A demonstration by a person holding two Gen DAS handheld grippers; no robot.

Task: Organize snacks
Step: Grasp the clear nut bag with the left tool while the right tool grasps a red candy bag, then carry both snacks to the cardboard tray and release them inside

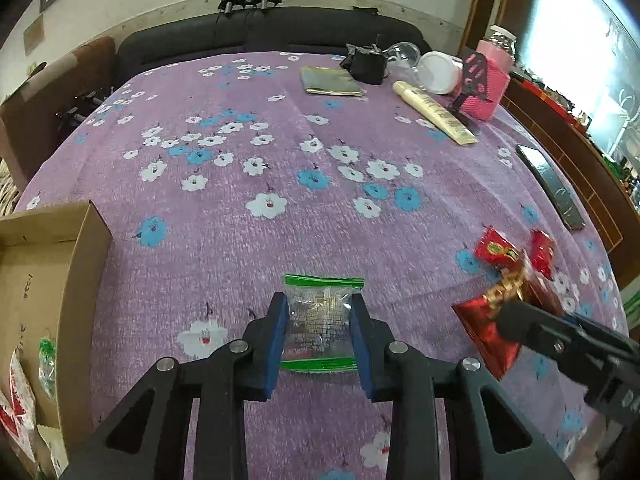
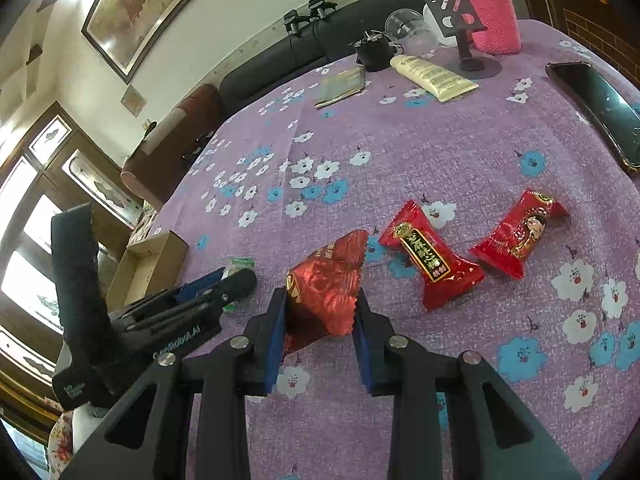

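Observation:
A clear snack packet with green edges (image 1: pixel 322 320) lies on the purple flowered tablecloth (image 1: pixel 280 160), and my left gripper (image 1: pixel 319 304) has its blue pads pressed on the packet's two sides. To its right, my right gripper (image 2: pixel 320 296) is shut on a dark red foil snack (image 2: pixel 326 284), which is tilted up off the cloth. Beyond that snack, two bright red wrapped candies (image 2: pixel 430 254) (image 2: pixel 518 236) lie loose. An open cardboard box (image 1: pixel 80 280) at the left edge holds several packets.
A dark phone (image 1: pixel 552 188) lies near the right edge. At the far right stand a cream tube (image 1: pixel 436 114), a pink knitted holder (image 1: pixel 490 84), a clear cup (image 2: pixel 412 30) and a silver pouch (image 1: pixel 330 82). A dark sofa (image 1: pixel 260 32) sits behind the table.

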